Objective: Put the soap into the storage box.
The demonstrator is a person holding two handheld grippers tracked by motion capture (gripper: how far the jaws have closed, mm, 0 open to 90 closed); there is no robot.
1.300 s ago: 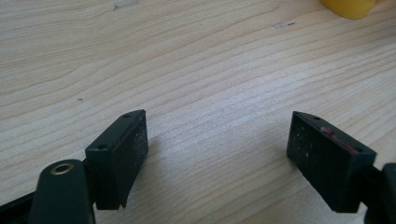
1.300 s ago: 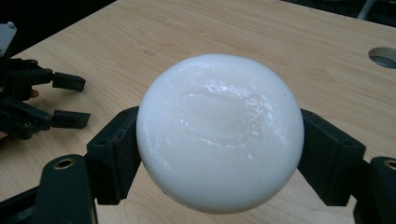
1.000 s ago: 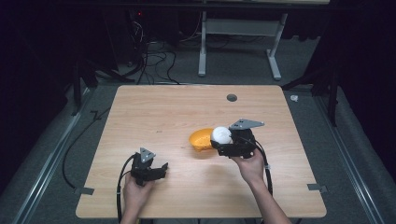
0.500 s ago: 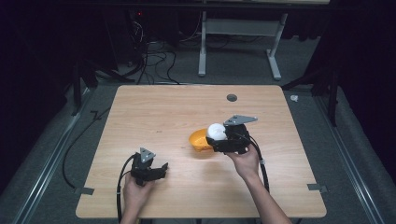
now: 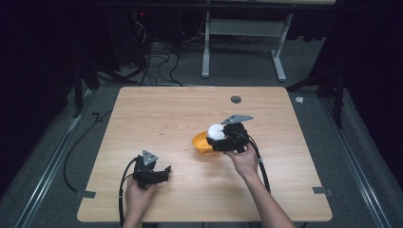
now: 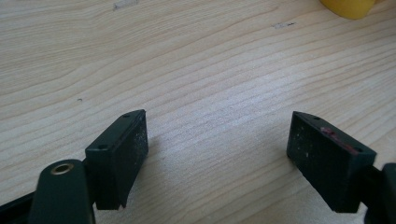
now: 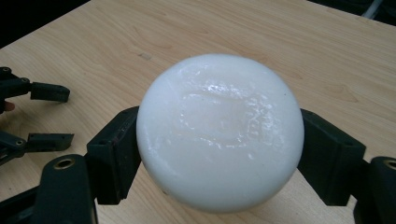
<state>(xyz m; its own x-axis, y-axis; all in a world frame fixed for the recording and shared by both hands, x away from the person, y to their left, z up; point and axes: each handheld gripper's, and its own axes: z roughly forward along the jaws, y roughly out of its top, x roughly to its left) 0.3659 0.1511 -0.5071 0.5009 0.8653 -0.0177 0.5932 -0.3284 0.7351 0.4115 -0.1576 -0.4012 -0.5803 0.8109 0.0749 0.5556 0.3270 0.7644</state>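
A white, smooth round ball (image 7: pixel 219 130) sits between the two black jaws of my right gripper (image 7: pixel 219 158), whose pads press on its sides. From above, the right gripper (image 5: pixel 217 135) holds the white ball (image 5: pixel 215 130) just over the right rim of an orange bowl (image 5: pixel 200 143) at mid-table. My left gripper (image 5: pixel 163 172) rests near the table's front left and points right. Its jaws (image 6: pixel 217 154) stand wide apart over bare wood with nothing between them. The orange bowl's edge (image 6: pixel 348 7) shows far ahead of it.
The wooden table (image 5: pixel 161 114) has a round dark grommet hole (image 5: pixel 235 99) near its far edge. Black cables trail from both grippers off the front edge. A white desk frame (image 5: pixel 242 52) and loose cables stand on the floor beyond.
My right gripper has carried the white ball a little to the left and away from the person, closer over the bowl. The left gripper has stayed put.
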